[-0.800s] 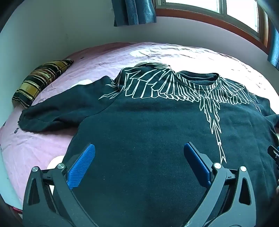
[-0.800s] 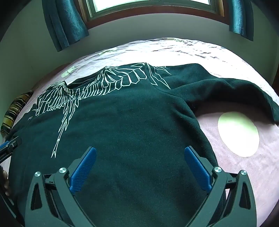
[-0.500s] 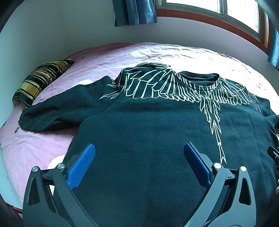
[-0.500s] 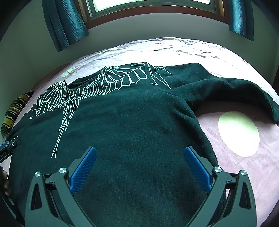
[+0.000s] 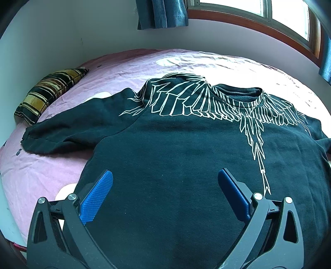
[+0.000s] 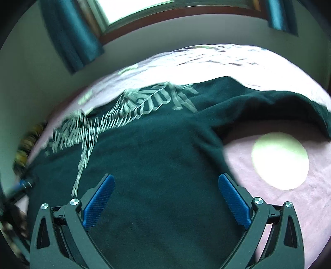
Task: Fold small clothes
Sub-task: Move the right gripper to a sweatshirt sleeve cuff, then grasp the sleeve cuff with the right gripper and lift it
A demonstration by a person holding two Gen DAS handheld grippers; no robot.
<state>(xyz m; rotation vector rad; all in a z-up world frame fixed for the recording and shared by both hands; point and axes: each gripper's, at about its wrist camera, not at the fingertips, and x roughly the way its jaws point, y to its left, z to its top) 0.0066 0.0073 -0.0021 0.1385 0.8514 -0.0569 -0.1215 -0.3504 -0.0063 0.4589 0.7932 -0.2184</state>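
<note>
A dark sweatshirt (image 5: 186,149) with a white wing print lies spread flat, front up, on a pink bed (image 5: 41,165). Its left sleeve (image 5: 72,128) stretches out toward the pillow. In the right wrist view the same sweatshirt (image 6: 157,161) is blurred, and its right sleeve (image 6: 269,103) runs off to the right. My left gripper (image 5: 165,178) hovers open above the lower left part of the body with nothing between its blue pads. My right gripper (image 6: 165,180) hovers open above the lower right part, near the side edge. The left gripper's tip (image 6: 24,183) shows at that view's left edge.
A striped yellow and black pillow (image 5: 49,93) lies at the bed's far left by the wall. A window with teal curtains (image 5: 161,12) sits behind the bed. A pale round patch (image 6: 279,161) on the sheet lies right of the sweatshirt.
The right wrist view has gone blurry and shifted, as my right gripper moves to the right over the sweatshirt. The left gripper has barely moved. Both stay open.
</note>
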